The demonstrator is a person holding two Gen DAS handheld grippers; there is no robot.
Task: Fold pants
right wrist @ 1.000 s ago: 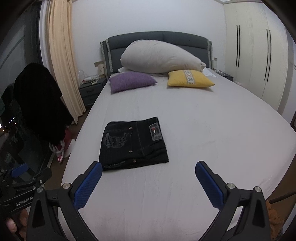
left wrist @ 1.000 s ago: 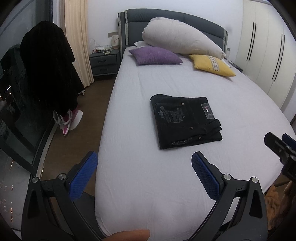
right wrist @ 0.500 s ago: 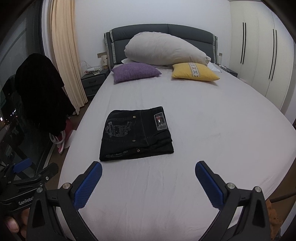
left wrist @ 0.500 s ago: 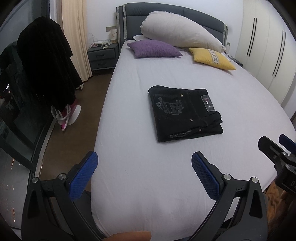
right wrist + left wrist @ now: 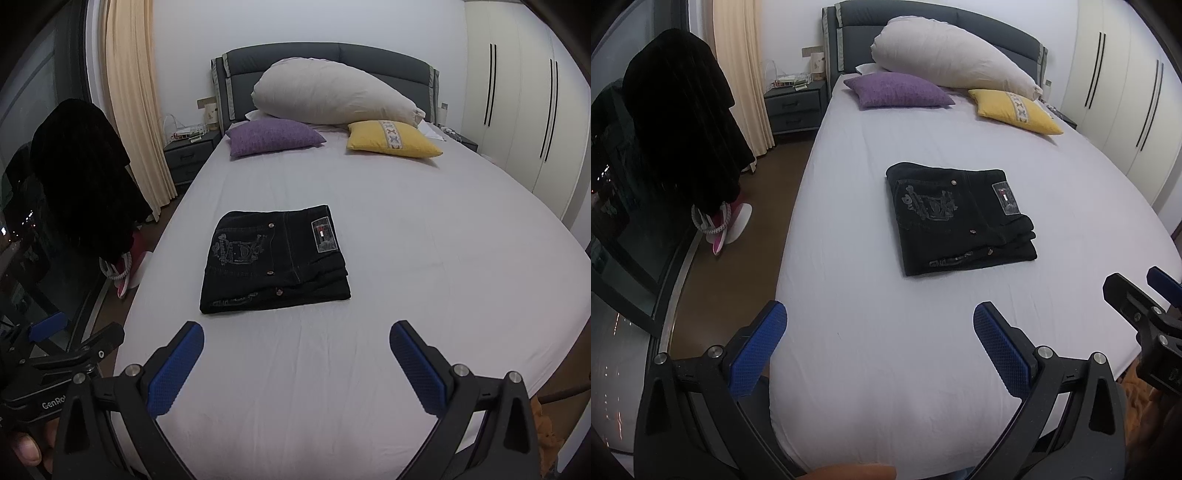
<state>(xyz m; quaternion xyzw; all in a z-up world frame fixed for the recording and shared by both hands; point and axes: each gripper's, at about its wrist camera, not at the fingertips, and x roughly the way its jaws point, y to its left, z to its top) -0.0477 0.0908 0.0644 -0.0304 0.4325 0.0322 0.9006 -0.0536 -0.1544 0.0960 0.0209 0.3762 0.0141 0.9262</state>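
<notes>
Pants [image 5: 956, 218]: folded into a neat stack, lying mid-bed [image 5: 886, 369].
Left gripper [image 5: 882, 332]: jaws wide apart, empty.
Right gripper [image 5: 295, 350]: likewise.
Tip: fold looks finished; withdraw without touching the stack.

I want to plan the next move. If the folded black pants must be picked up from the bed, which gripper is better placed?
Probably right: the right gripper faces the pants almost straight ahead; from the left gripper, they lie further right.
</notes>
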